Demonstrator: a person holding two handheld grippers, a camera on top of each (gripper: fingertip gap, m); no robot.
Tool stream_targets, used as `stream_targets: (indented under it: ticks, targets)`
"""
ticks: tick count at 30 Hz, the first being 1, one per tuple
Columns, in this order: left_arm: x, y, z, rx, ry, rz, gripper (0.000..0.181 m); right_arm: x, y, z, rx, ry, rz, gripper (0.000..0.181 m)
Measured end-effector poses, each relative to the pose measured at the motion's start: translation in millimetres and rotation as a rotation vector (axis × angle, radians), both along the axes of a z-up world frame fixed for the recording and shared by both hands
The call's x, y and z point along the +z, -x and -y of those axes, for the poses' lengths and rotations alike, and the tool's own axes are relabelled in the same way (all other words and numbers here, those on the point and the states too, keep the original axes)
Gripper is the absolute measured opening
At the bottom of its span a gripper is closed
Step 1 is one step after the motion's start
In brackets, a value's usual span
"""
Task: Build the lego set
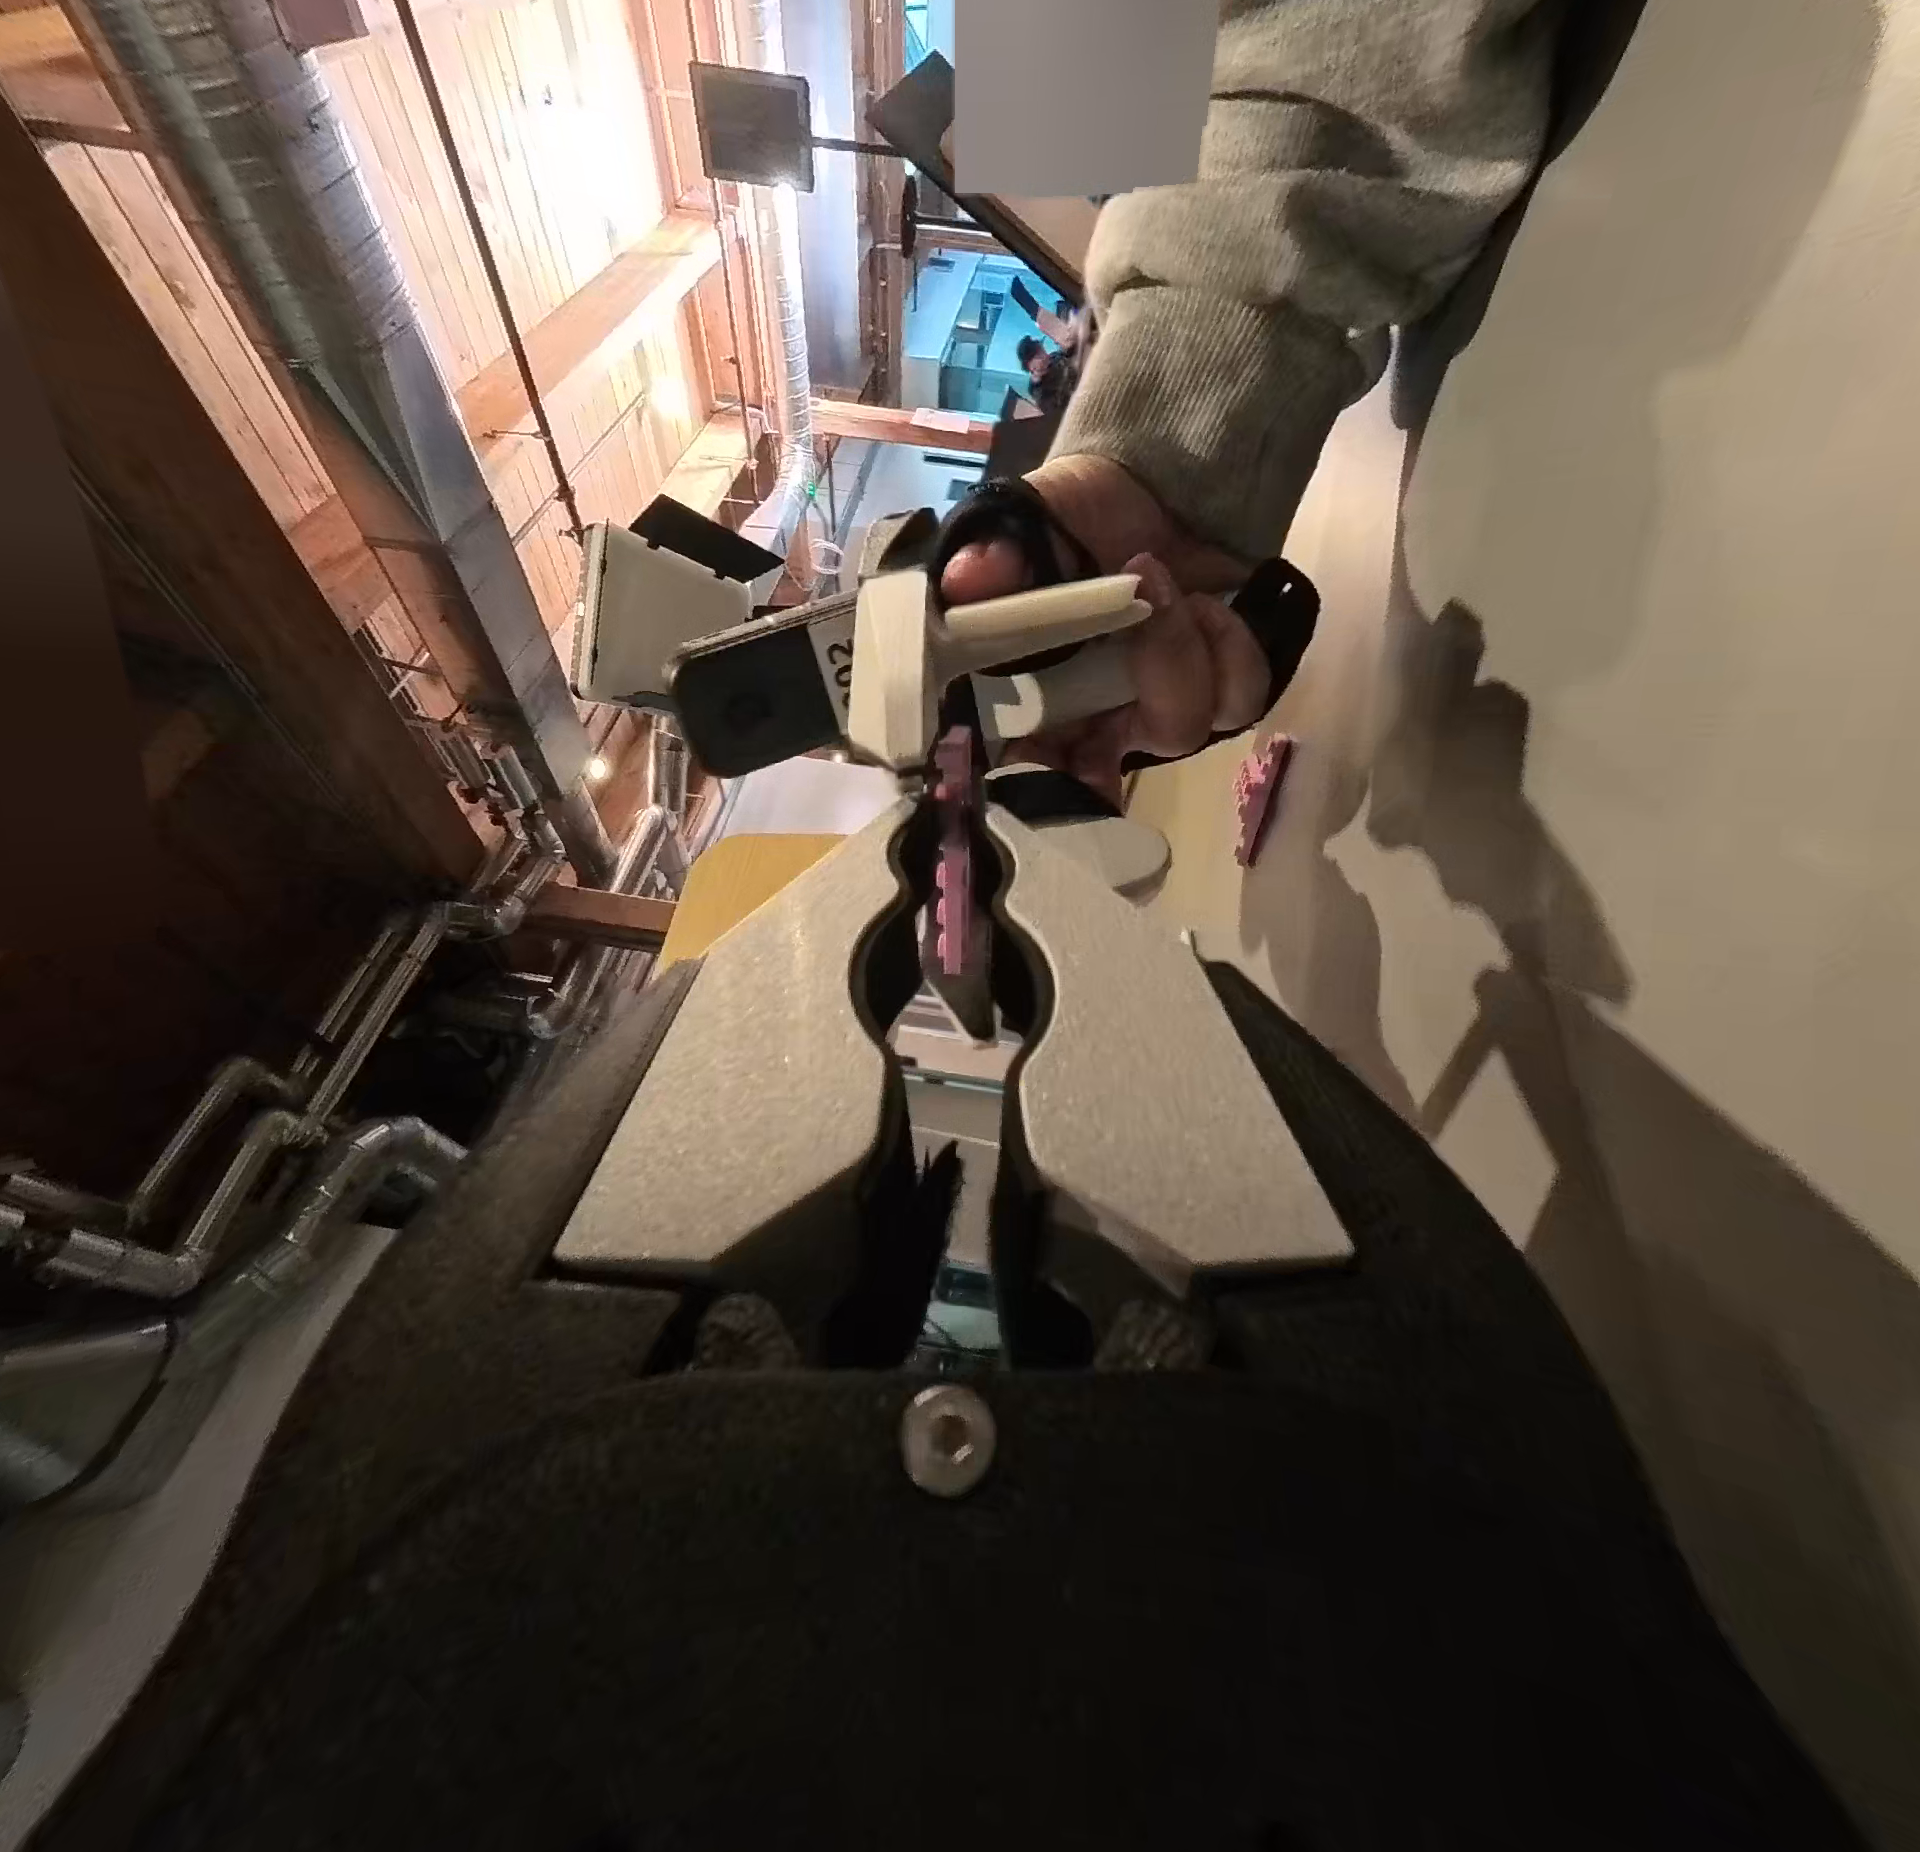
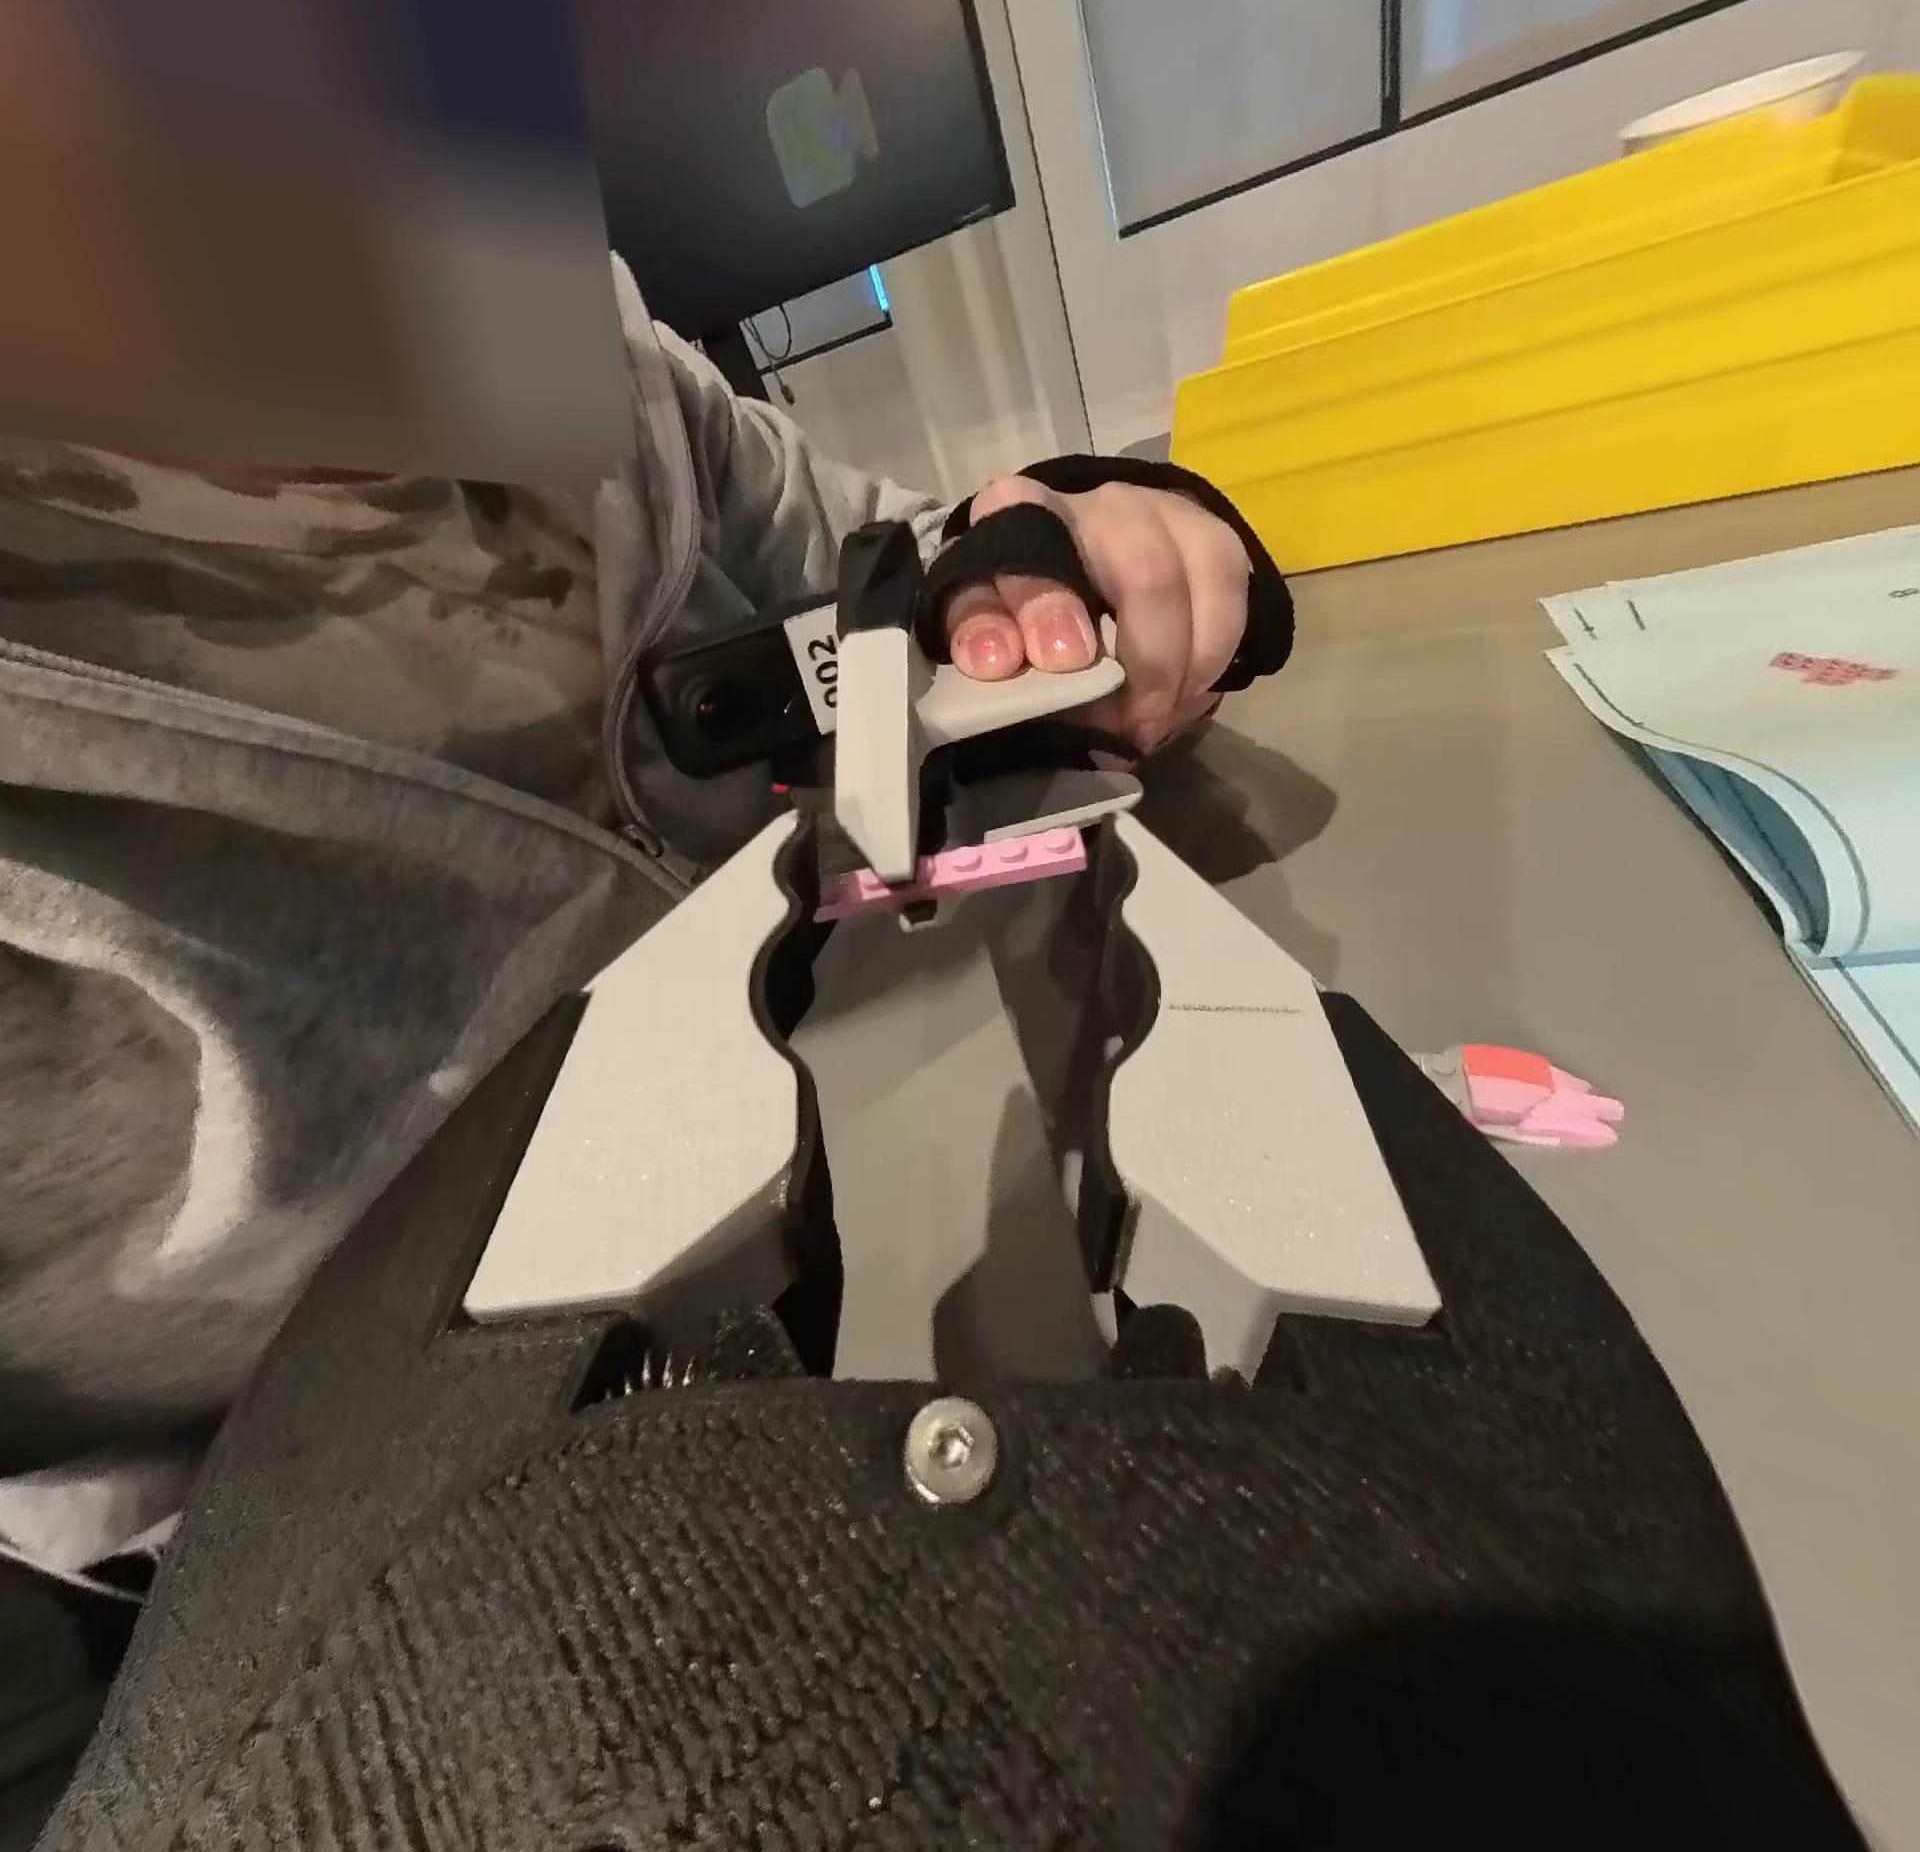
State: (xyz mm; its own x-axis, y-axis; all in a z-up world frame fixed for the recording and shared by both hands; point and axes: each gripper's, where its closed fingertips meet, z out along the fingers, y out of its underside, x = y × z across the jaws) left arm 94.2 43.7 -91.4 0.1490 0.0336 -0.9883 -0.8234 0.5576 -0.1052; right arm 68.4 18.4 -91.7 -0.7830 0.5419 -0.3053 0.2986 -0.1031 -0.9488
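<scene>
Pink plate [image 2: 956,872] is sitting in mid-air above the tabletop [image 2: 1455,867], left tongs [image 2: 902,903] pinching it near one end, likely presenting it for a handover or join. Right tongs [image 2: 951,872] are spread around its free end, not yet gripping. Small pink-red build [image 2: 1538,1106] and booklet [image 2: 1766,763] are lying on the tabletop nearby.

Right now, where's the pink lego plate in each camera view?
Left wrist view: the pink lego plate sits edge-on at centre, clamped in the jaws of the left gripper.
Right wrist view: it is just above centre, studs up, between the spread jaws of the right gripper.
Shared landmark: the table, on the right of both pictures.
</scene>
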Motion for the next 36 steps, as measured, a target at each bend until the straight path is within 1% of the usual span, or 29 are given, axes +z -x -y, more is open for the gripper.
stream_targets:
  ticks: [7,10,11,12,13,14,16,18,20,23,27,29,34,36]
  targets:
    - [-5,-2,2,-0.016,0.027,-0.007,0.005,-7,-5,2,0.023,-0.065,0.011,0.05]
    - [-10,-4,2,-0.023,0.066,0.006,0.006,-12,-8,0,0.028,-0.117,0.012,0.049]
    - [-9,-2,0,-0.012,0.074,0.035,0.015,-13,-9,-5,0.01,-0.137,0.023,0.049]
    - [-6,0,-2,-0.003,0.083,0.064,0.026,-15,-9,-16,-0.035,-0.169,0.028,0.049]
    - [-5,4,-4,0.004,0.109,0.097,0.033,-15,-9,-31,-0.1,-0.208,0.024,0.049]
    - [-3,7,-6,0.008,0.144,0.141,0.035,-18,-10,-49,-0.181,-0.259,0.033,0.049]
    - [2,18,-12,0.029,0.213,0.243,0.038,-32,-17,-92,-0.344,-0.381,0.098,0.049]
    - [8,31,-19,0.051,0.261,0.342,0.038,-44,-27,-126,-0.466,-0.426,0.167,0.049]
    - [15,44,-24,0.069,0.288,0.439,0.036,-52,-33,-139,-0.5,-0.428,0.205,0.049]
    - [23,61,-31,0.095,0.316,0.563,0.033,-61,-30,-122,-0.409,-0.427,0.213,0.049]
    - [28,75,-36,0.092,0.361,0.68,0.031,-86,-25,-96,-0.298,-0.565,0.269,0.049]
    - [29,78,-37,0.089,0.376,0.718,0.03,-98,-26,-99,-0.303,-0.649,0.306,0.05]
    - [30,81,-39,0.072,0.422,0.804,0.032,-98,-27,-106,-0.332,-0.695,0.293,0.05]
    - [29,82,-40,0.074,0.43,0.813,0.033,-95,-25,-105,-0.339,-0.692,0.274,0.062]
